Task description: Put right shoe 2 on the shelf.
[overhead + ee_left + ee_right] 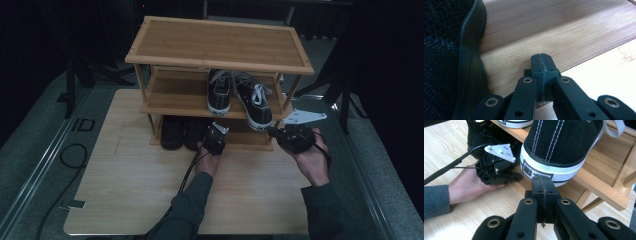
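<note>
We see a wooden shoe rack (218, 46) standing on the table (130, 185), with three shelves; the top shelf is bare; on the middle shelf sit two black sneakers with white soles and white laces, the left sneaker (219, 91) lying straight and the right sneaker (254, 100) angled so that its toe juts over the shelf's front edge; on the bottom shelf, at the left, rest two black shoes (181, 131) side by side.

Our left tool (216, 138) is at the front edge of the bottom shelf, just beside the black shoes; in the left gripper view its jaws are pressed together with nothing between them, their tips over the shelf board, and the dark rubber edge of a black shoe (471, 62) rises close at the left.

Our right tool (272, 133) is just below the overhanging toe of the right sneaker; in the right gripper view its jaws are likewise closed and empty, their tips just before the white toe cap (554, 168); whether they touch it we cannot tell; farther off there, our left hand (466, 186) holds its tool against the rack.
</note>
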The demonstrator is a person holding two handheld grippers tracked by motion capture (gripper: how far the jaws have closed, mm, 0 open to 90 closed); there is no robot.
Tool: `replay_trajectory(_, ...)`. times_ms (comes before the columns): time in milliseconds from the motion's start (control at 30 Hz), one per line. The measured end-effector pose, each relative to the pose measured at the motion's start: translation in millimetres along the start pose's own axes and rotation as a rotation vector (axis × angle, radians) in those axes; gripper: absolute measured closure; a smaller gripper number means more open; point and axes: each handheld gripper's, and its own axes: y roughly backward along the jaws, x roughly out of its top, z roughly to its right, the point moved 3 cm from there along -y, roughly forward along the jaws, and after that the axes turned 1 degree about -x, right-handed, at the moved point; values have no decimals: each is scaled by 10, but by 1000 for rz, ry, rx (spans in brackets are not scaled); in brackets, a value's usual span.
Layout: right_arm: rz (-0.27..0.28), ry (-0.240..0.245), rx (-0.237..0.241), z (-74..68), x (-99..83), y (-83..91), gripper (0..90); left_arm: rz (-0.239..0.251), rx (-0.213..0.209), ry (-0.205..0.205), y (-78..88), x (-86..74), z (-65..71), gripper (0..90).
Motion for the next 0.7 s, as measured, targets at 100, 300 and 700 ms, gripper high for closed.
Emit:
replay_trajectory(100,8,1,1,-10,23,-6,900,-1,0,-1,0,0,0,898)
replay_trajectory(300,20,0,15,-45,63,-33,900,0,0,0,0,1,0,898)
replay_trajectory(700,45,11,42,-104,162,-116,900,0,0,3,-1,1,-2,898)
